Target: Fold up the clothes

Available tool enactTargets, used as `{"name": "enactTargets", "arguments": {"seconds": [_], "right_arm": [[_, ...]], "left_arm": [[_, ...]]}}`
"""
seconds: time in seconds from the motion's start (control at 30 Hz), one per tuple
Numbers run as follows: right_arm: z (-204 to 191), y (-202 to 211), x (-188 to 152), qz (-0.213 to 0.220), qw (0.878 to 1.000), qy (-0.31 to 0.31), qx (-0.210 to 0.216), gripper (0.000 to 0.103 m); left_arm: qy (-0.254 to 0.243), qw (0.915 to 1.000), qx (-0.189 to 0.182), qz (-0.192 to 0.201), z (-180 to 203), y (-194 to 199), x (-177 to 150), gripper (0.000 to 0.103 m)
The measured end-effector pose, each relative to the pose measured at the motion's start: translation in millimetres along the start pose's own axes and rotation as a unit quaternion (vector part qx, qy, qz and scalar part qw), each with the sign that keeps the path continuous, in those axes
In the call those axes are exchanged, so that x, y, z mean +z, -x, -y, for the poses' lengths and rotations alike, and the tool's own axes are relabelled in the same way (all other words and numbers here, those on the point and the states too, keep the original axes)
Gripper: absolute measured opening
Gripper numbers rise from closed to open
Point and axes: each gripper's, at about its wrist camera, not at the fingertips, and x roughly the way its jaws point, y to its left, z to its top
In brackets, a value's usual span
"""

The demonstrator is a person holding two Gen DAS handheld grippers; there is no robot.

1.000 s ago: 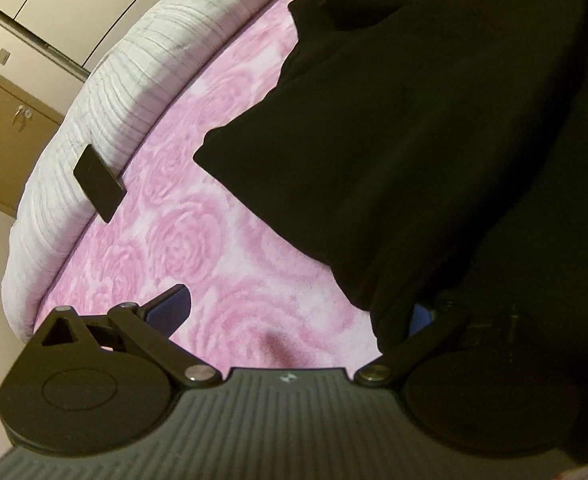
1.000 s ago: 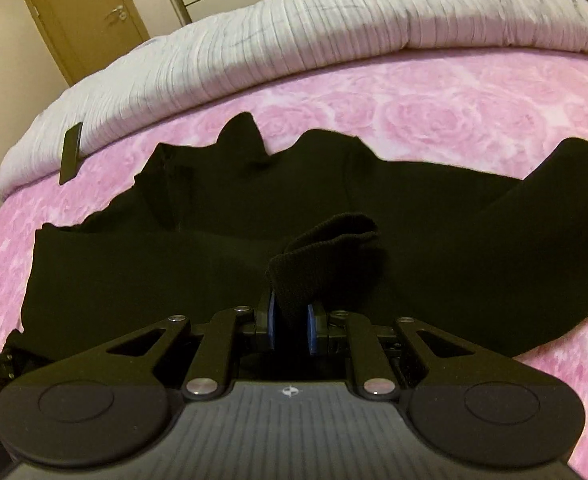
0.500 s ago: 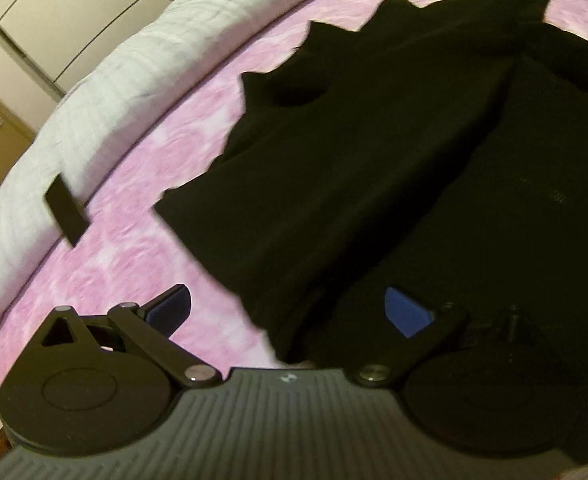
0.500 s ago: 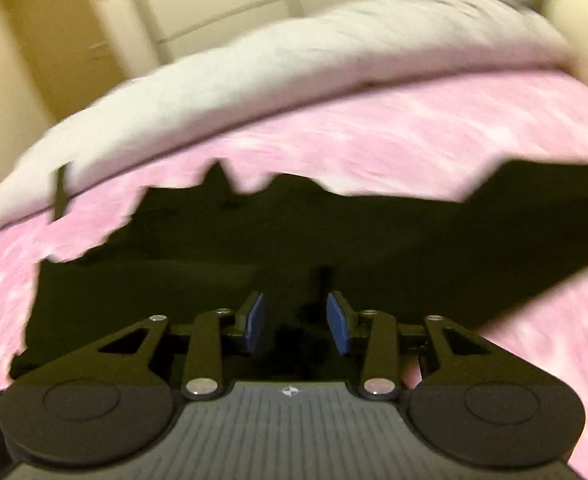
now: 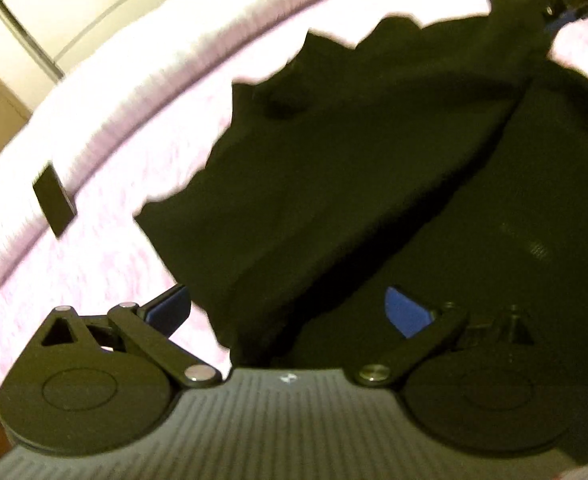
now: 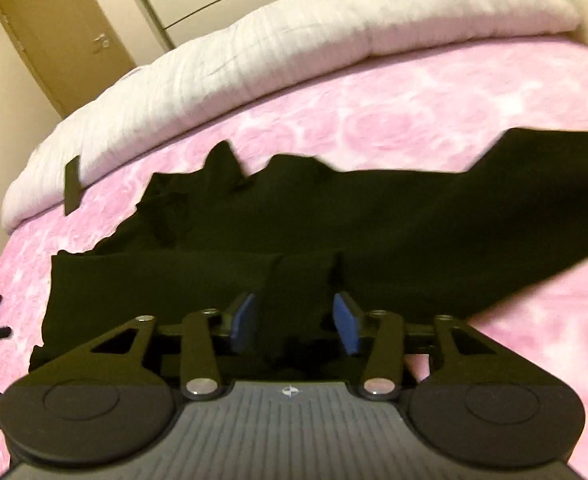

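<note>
A black garment (image 6: 334, 224) was seen spread flat on a pink rose-patterned bedspread (image 6: 434, 104). In the right wrist view its long axis ran across the frame, from a squared edge at the lower left to a sleeve-like extension reaching the right edge; a jagged, rumpled border faced the top of the frame. In the left wrist view the same garment (image 5: 354, 184) filled the centre and right, and a folded layer with a straight edge ran diagonally from the lower centre toward the upper right.

The right gripper (image 6: 294, 320) was shown with its blue pads (image 6: 244, 320) parted, its jaws having just been opening; a narrow raised fold of the black cloth stood between the pads, and no pad was seen pressing on it. The left gripper (image 5: 290, 312) was shown with its jaws wide apart, the left pad over the bedspread and the right pad over the cloth; the garment's lower edge lay between them, ungripped.

A white ribbed quilt (image 6: 294, 40) was bunched along the far side of the bed, and a small dark rectangular object (image 6: 72, 186) rested at its edge, in the left of both views. A brown door (image 6: 66, 36) was visible at the upper left of the right wrist view. At the upper right corner of the left wrist view, pale characters on a dark part were seen, too blurred to be read with certainty. No container was shown.
</note>
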Motion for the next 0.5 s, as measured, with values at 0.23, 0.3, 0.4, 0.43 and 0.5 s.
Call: {"name": "enactTargets", "arguments": {"seconds": [0.23,0.3,0.4,0.43,0.5], "right_arm": [[36.7,74.9,-12.7,0.026,0.994,-0.063,-0.089,0.055],[50.6,91.9,-12.2,0.039,0.991,-0.072,-0.110,0.060],[61.5,104.6,-0.3,0.050,0.986,-0.070,-0.140,0.060],[64.6,104.3,9.1,0.052,0.986,-0.061,-0.145,0.060],[72.2,100.9,31.8,0.056,0.986,-0.036,-0.152,0.060]], "left_arm": [[-0.022,0.9959,-0.060,0.064,37.3,15.8,43.6,0.102],[-0.036,0.9930,-0.078,0.081,51.5,19.0,58.6,0.102],[-0.058,0.9896,-0.090,0.096,74.4,22.5,81.8,0.103],[-0.062,0.9892,-0.092,0.096,83.8,21.9,90.2,0.103],[-0.065,0.9895,-0.090,0.093,101.1,18.7,107.2,0.103]]}}
